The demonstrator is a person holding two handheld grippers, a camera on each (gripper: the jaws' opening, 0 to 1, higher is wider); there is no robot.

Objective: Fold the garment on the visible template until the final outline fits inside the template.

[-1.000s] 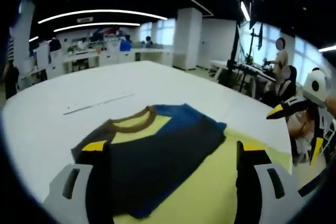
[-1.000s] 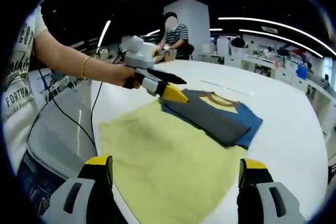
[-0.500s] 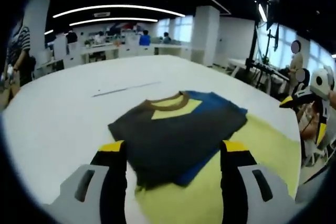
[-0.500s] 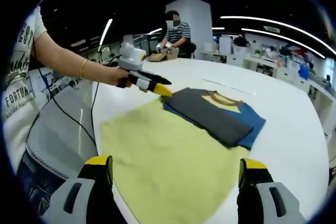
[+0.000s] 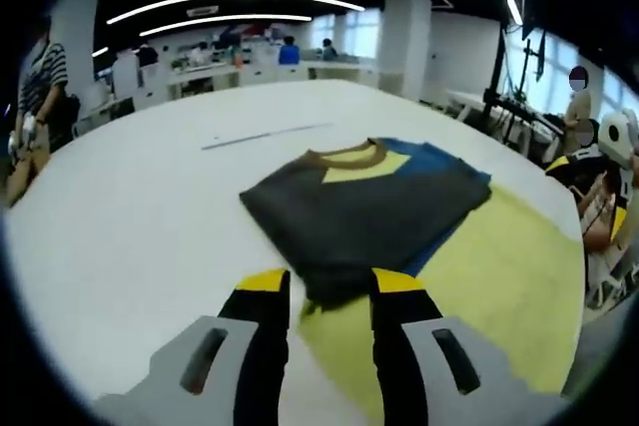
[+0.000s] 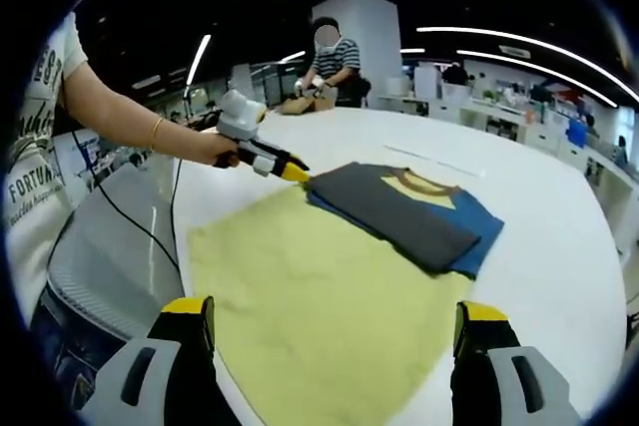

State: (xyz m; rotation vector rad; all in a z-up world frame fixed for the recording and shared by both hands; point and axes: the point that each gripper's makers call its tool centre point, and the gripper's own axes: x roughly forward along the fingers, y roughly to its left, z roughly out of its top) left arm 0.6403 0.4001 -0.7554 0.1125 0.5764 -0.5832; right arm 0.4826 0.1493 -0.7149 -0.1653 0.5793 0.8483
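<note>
Left gripper (image 5: 329,281) pinches the folded garment's (image 5: 374,207) near corner, jaws narrow; next, drag it onto the yellow template (image 6: 319,296). Right gripper (image 6: 334,321) waits wide.

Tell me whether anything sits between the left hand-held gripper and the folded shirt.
Nothing visible does. The left hand-held gripper has its jaws narrowly apart at the near corner of the folded shirt, which lies partly on the yellow template.
</note>
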